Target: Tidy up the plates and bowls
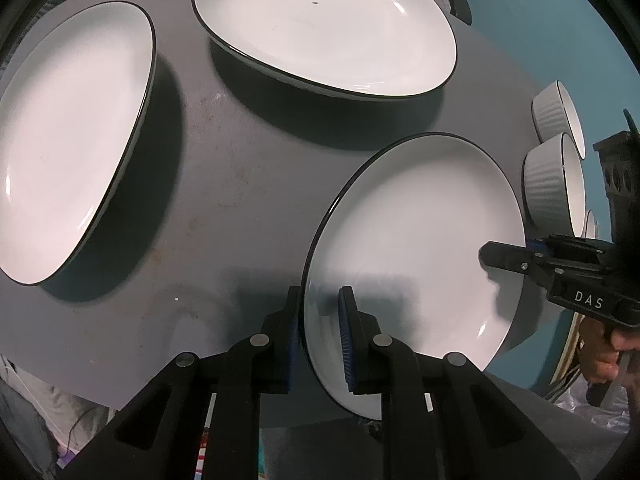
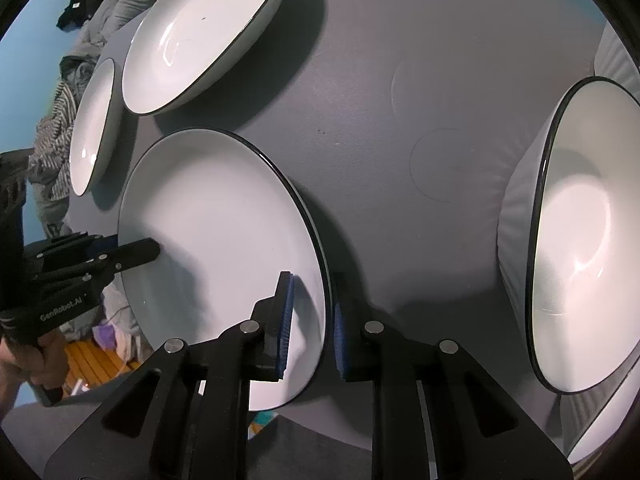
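Left wrist view shows the left gripper straddling the near rim of a white plate, one blue pad under the rim and one over it, jaws narrow and closed on the edge. Across that plate the right gripper reaches in over its far rim. The plate sits at the near right edge of a grey table, with two more plates beside it: a left plate and a far plate. Two ribbed bowls stand just right of the held plate.

Right wrist view has the right gripper clamped likewise on the same plate, with the left gripper at its opposite rim and a bowl to the right
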Tool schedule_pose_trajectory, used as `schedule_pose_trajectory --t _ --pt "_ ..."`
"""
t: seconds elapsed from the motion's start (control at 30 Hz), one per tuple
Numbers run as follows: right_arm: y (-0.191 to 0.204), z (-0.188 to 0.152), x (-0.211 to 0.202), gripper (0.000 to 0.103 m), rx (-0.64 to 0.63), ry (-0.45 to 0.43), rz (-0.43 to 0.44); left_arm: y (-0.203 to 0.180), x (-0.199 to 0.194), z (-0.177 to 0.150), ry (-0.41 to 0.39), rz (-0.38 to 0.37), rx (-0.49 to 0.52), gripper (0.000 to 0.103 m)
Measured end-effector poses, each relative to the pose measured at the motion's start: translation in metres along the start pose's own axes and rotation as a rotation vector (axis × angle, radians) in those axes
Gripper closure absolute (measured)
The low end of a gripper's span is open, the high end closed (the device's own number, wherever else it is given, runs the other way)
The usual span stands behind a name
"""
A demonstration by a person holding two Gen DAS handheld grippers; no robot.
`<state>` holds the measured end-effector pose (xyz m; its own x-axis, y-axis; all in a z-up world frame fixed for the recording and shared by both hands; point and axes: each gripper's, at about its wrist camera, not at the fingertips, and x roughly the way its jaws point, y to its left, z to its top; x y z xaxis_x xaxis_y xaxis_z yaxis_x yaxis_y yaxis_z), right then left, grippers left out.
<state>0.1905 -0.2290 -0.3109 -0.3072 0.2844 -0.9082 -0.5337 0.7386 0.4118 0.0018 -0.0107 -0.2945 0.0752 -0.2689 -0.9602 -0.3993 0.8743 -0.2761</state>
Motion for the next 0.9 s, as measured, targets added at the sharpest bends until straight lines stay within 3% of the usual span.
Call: schedule_pose_trajectory --t 0.2,0.9 --pt "-0.003 0.003 0.003 0.087 0.027 0.008 0.005 -0.003 -0.001 -0.003 0.008 -0.002 0.003 0.086" --pt "-0.009 0.002 -0.012 0.088 0.08 0.015 0.043 0.006 0.007 0.034 0.04 0.015 0.0 0.086"
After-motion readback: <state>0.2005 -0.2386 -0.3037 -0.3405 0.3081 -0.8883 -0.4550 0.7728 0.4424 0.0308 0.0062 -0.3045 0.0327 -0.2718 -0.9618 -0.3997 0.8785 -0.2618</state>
